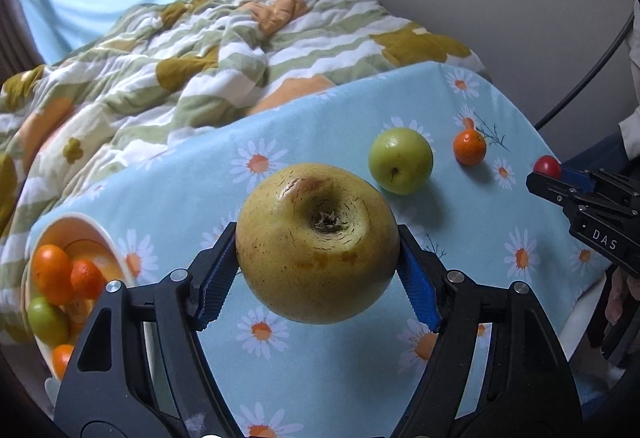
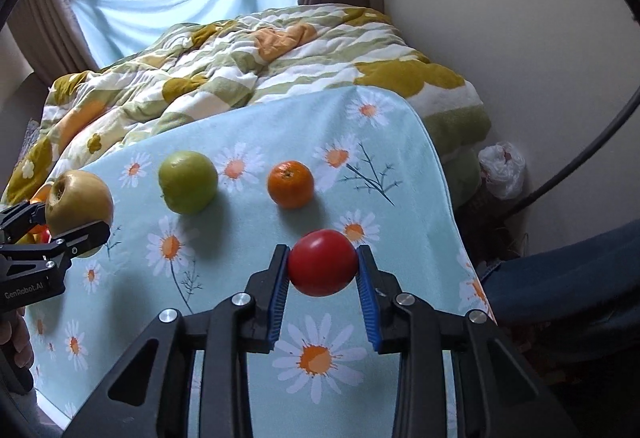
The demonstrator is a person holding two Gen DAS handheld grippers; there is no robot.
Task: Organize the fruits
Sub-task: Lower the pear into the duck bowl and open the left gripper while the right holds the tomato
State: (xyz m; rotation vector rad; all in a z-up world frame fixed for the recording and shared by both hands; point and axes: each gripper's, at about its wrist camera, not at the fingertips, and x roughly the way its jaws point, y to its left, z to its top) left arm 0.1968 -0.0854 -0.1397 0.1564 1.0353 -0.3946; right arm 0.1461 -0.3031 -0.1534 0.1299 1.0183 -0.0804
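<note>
Left wrist view, centre: left gripper point(image 1: 318, 262) clamps yellow apple point(image 1: 316, 242), bowl point(image 1: 102, 234) lower left; right wrist view, centre: right gripper point(image 2: 323, 278) grips red tomato point(image 2: 322, 263) above tablecloth point(image 2: 248, 222).

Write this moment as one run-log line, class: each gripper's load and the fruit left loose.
left gripper: shut on yellow apple | right gripper: shut on red tomato | loose on tablecloth: green apple, orange | bowl: partly filled

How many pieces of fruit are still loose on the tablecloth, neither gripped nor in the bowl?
2: a green apple and, to its right, a small orange, both resting on the tablecloth. Others could lie outside both views.
</note>
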